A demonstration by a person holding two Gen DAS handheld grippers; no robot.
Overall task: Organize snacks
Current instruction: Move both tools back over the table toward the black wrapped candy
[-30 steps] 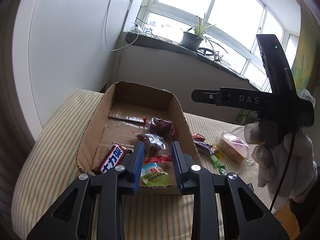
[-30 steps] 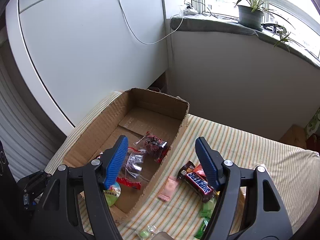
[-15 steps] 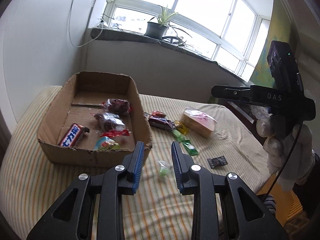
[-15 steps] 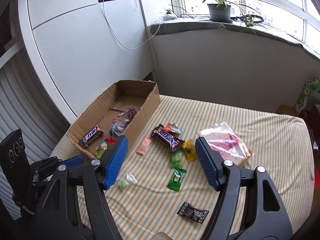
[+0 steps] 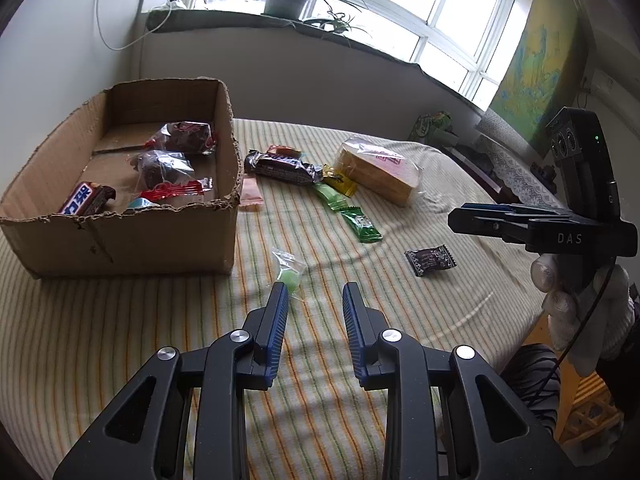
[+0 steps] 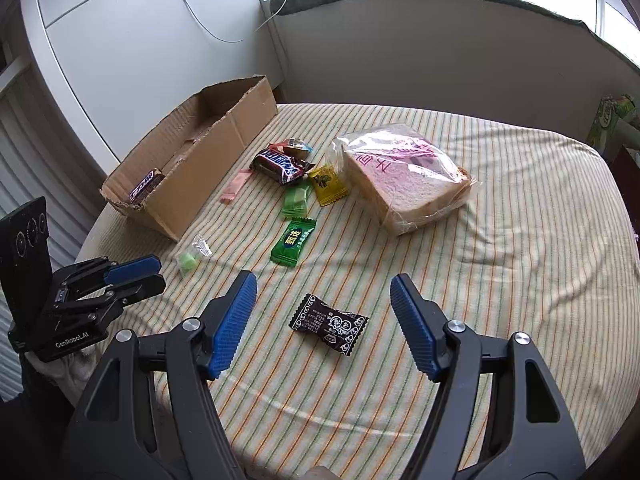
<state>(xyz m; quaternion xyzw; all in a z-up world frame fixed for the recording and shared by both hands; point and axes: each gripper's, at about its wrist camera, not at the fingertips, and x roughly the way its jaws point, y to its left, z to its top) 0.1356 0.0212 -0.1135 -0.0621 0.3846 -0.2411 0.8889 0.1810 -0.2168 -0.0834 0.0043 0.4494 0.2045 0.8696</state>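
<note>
Many snacks lay loose on the striped tablecloth [image 6: 500, 280], and some sat already in the cardboard box [image 5: 132, 240]. Biggest of the loose ones was the bagged bread [image 6: 404, 176], well apart from the box. Near the box wall lay the Snickers bar [image 6: 280, 164], with a yellow candy [image 6: 326, 184] and a pink packet [image 6: 236, 186] close by. Two green candies [image 6: 294, 240] lay a bit nearer the person. A small clear bag with a green sweet [image 5: 290, 272] sat just past the tips of the left gripper [image 5: 314, 312]. That gripper's jaws stood a little apart and held nothing. The right gripper [image 6: 324, 308] had its jaws spread wide, also with nothing in them, and the little black candy [image 6: 328, 324] lay on the cloth between them.

I think the step was picking the next loose snack. The right gripper would need to go down and close on the black candy, then carry it over to the box. The candy looked flat, so it might slip.
</note>
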